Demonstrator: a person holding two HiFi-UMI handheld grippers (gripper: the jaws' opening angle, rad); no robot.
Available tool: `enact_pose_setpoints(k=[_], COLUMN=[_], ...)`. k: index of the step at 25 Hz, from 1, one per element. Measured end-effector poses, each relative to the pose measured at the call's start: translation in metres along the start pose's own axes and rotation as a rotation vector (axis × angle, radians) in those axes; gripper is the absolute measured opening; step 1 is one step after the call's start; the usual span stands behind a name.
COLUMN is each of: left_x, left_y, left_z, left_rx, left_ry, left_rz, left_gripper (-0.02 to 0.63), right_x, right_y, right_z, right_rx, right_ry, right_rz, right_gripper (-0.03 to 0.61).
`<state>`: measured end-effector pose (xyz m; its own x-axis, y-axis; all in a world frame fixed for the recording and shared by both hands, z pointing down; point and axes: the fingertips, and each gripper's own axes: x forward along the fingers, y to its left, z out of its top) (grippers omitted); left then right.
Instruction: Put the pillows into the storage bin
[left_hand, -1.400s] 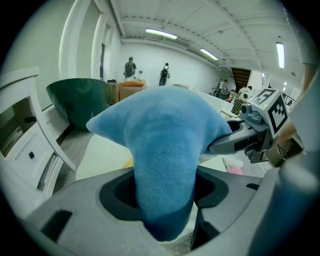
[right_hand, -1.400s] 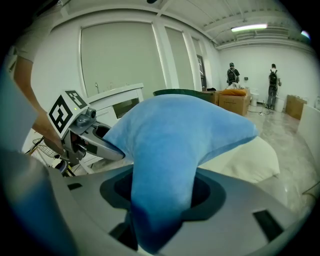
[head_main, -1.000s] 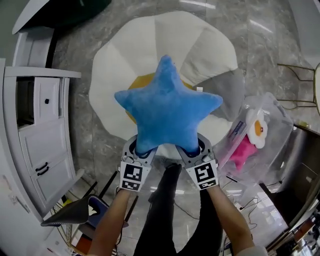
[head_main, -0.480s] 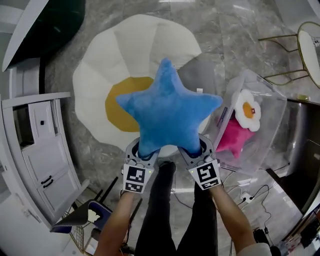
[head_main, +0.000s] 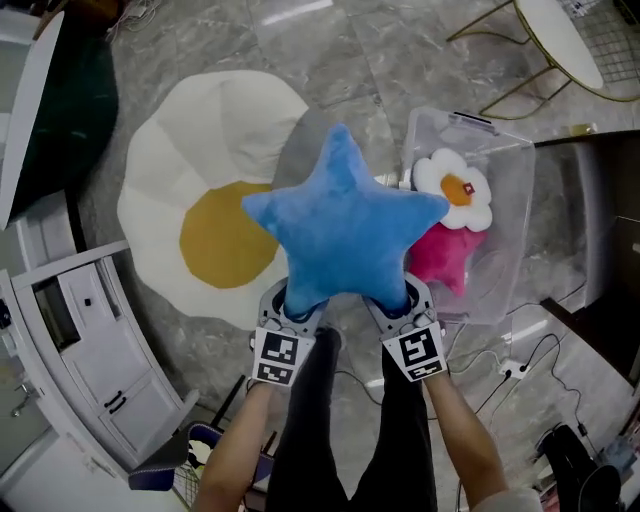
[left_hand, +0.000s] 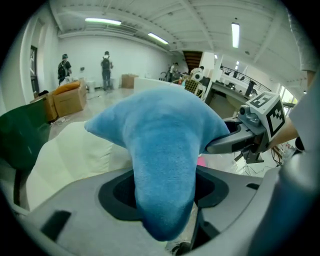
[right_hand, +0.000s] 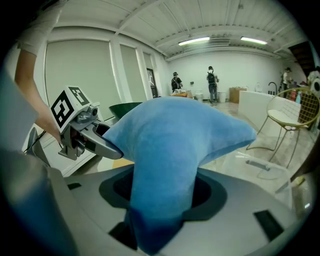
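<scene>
Star pillow (head_main: 345, 235) has swung right, off the egg rug (head_main: 200, 200), now overlapping the left edge of the storage bin (head_main: 515, 200). Left gripper (head_main: 288, 308) and right gripper (head_main: 400, 302) each pinch a lower arm. Drop seems close.

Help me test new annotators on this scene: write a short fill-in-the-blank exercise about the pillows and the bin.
1. The left tongs and the right tongs each grip one arm of a blue pillow shaped like a ____.
2. The clear bin already holds a flower pillow and another pillow whose colour is ____.
3. The floor cushion looks like a fried ____.

Missing words: star; pink; egg
</scene>
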<state>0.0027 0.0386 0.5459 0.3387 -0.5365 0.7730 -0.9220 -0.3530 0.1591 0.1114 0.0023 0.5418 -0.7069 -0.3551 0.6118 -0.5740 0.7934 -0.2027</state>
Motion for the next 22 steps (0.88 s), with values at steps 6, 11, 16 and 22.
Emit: enact_pose_setpoints(k=[6,11,16,22], left_x=[0.036,0.065,0.095,0.136], left_y=[-0.064,-0.115,-0.173,-0.229], left_z=[0.034,0.049,0.054,0.042], left_rx=[0.114,0.198,0.246,0.267], left_ry=[0.039,0.066,0.113,0.203], left_rz=[-0.056,-0.125,-0.188,-0.26], left_gripper=[0.262,0.262,0.262,0.262], right_x=[-0.052,-0.093,-0.135,-0.169], right_y=[-0.053,-0.088,-0.121,-0.153], right_z=[-0.034,-0.065,-0.106,-0.163], right_rx=[0.107,0.183,0.272,0.366], right_ry=[-0.04,-0.053,-0.038,0.019], right_rz=[-0.084,-0.148,-0.183,-0.199], right_gripper=[0.247,0.249,0.252,0.253])
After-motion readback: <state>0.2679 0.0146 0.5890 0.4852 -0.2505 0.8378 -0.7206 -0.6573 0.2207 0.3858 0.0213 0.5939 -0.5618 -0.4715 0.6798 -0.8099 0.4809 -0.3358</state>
